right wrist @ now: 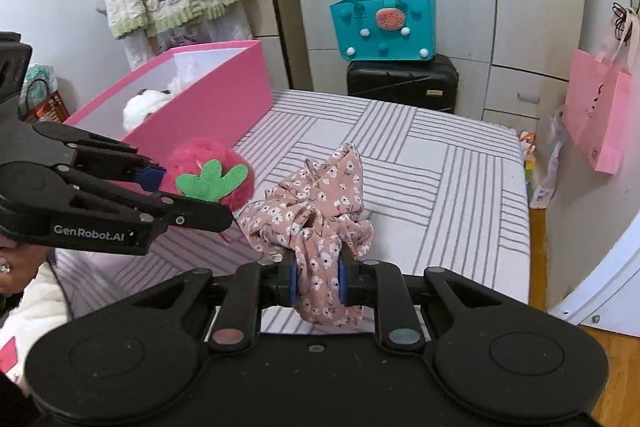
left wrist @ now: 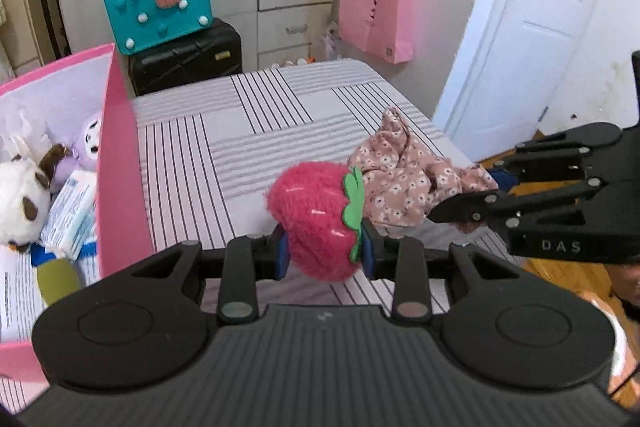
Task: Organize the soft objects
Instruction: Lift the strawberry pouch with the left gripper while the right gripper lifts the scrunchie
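My left gripper (left wrist: 325,251) is shut on a fluffy red strawberry plush (left wrist: 310,221) with a green felt leaf, held above the striped bed. My right gripper (right wrist: 318,281) is shut on a bunched pink floral cloth (right wrist: 316,203), which hangs between its blue pads. In the right wrist view the strawberry plush (right wrist: 210,177) and the left gripper (right wrist: 188,199) sit to the left of the cloth. From the left wrist, the floral cloth (left wrist: 404,179) lies right of the strawberry, with the right gripper (left wrist: 464,201) beside it. A pink box (left wrist: 120,163) stands at the left, holding plush toys.
The pink box (right wrist: 212,95) holds a white plush (left wrist: 16,203), a purple plush (left wrist: 86,147) and tissue packs. A teal bag (left wrist: 160,3) sits on a black suitcase (left wrist: 188,63) behind the bed (left wrist: 240,131). A pink paper bag (left wrist: 376,15) hangs on the wardrobe, near a white door (left wrist: 528,39).
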The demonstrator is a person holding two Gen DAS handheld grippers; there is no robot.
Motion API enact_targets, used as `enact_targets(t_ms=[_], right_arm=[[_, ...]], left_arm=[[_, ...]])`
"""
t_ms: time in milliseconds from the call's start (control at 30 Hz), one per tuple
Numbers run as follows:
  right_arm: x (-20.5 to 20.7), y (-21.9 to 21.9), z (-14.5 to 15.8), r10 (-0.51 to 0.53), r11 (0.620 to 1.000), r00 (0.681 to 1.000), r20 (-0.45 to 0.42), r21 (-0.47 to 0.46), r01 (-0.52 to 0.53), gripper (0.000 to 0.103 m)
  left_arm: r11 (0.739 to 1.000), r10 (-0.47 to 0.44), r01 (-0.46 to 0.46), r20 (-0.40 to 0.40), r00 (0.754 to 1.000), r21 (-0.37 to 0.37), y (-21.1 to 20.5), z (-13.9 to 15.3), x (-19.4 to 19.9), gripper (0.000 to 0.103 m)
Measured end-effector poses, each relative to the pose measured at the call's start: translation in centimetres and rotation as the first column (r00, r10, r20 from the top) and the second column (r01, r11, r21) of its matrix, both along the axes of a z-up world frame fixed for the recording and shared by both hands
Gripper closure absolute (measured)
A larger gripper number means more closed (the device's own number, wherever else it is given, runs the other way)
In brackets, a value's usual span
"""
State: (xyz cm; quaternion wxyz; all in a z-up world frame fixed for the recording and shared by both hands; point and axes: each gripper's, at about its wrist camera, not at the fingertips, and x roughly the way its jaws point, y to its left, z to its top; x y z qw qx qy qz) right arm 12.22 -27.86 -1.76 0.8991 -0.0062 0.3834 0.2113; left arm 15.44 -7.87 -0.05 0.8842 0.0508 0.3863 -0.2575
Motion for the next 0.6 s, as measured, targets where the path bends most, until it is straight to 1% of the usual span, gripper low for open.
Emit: enact_targets(t_ms=[67, 200, 233, 367, 500, 600], right_arm=[[-0.7, 0.3, 0.3, 0.023, 1.000, 1.000, -0.008, 0.001, -0.023, 0.081], [-1.6, 1.0, 0.8, 0.055, 0.998, 0.998, -0.039, -0.006, -0.056, 0.081], [-1.8, 1.2, 1.1, 0.062, 0.998, 0.997, -0.044, -0.006, -0.062, 0.081], [-2.7, 2.1, 2.6, 0.087, 0.996, 0.995, -0.041, -0.002, -0.087, 0.081], [-3.2, 3.4, 4.6, 0.131, 0.991, 0.991, -0.017, -0.008, -0.131, 0.081], [-3.5, 5.1, 5.8, 0.168, 0.986, 0.986, 0.003, -0.012, -0.168, 0.081]], left_arm=[[1.000, -0.014, 0.014, -0.011, 1.000, 0.002, 0.4, 0.4, -0.6, 0.071], [0.998, -0.058, 0.055, -0.086, 0.995, -0.040, 2.0, 1.3, -1.4, 0.071], [0.997, -0.067, 0.063, -0.091, 0.994, -0.040, 2.3, 1.6, -1.7, 0.071], [0.997, -0.079, 0.078, -0.060, 0.995, -0.019, 3.5, 3.0, -3.3, 0.071], [0.995, -0.100, 0.099, -0.067, 0.993, -0.022, 5.3, 4.7, -4.7, 0.071], [0.995, -0.095, 0.094, -0.055, 0.994, -0.017, 7.3, 6.1, -5.7, 0.071]])
